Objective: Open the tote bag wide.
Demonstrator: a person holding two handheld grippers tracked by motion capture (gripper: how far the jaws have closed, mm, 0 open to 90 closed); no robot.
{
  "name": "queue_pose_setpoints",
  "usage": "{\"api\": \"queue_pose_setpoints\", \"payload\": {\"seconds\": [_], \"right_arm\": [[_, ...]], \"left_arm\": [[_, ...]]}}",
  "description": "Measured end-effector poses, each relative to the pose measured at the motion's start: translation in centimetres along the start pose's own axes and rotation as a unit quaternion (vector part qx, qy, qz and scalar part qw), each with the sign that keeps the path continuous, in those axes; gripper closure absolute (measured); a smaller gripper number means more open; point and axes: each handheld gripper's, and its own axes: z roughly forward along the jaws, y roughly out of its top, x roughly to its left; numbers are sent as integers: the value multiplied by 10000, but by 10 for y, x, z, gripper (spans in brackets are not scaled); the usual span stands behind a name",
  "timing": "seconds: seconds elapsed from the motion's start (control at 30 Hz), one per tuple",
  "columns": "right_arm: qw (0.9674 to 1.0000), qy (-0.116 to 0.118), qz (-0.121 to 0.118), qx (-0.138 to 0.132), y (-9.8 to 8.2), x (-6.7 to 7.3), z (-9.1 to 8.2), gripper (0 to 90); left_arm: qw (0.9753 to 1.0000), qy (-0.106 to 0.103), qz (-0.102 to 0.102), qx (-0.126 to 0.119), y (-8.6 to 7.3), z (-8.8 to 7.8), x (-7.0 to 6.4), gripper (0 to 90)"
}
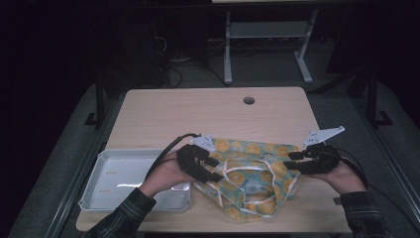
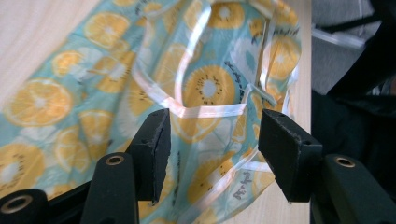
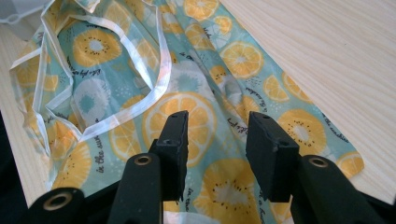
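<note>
One item in hand: a fruit-print apron (image 1: 250, 176), teal with orange slices and pale ribbon trim, lay crumpled on the near half of the table (image 1: 208, 111), between the two grippers.
Ribbon: loose loops (image 2: 187, 109) lay across the cloth.
Left gripper (image 2: 212, 140): jaws stood apart over the apron's left side, nothing pressed between them.
Right gripper (image 3: 215, 140): jaws stood apart over the apron's right side, holding nothing.
Tray (image 1: 116, 173): a white tray sat at the near left, just beside the apron, partly under the left forearm.
Risk: a jaw could catch a ribbon loop instead of the cloth edge and drag the heap askew; judged likely because the loops lay right under both grippers.
Risk, second: the apron's near fold lay close to the table's front edge and could slide off if pulled toward the person.
Open room: bare wood lay behind the apron, up to the cable hole (image 1: 249, 100).
</note>
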Motion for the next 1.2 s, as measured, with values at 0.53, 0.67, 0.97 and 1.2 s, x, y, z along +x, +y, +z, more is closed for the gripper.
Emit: {"api": "queue_pose_setpoints", "payload": {"seconds": [0.53,0.67,0.97,1.2], "right_arm": [[9996,88,-206,-171,9,10,-8,582],[9988,249,-353,-244,18,19,-8,583],[9953,718,-645,-120,30,39,9,583],[9907,1039,-869,95,35,54,28,577]], "left_arm": [[9994,-195,-238,-169,3,7,17,900],[9985,-121,-386,-381,6,-1,28,900],[9945,138,-778,-683,6,-3,54,900],[9932,221,-903,-707,0,2,64,900]]}}
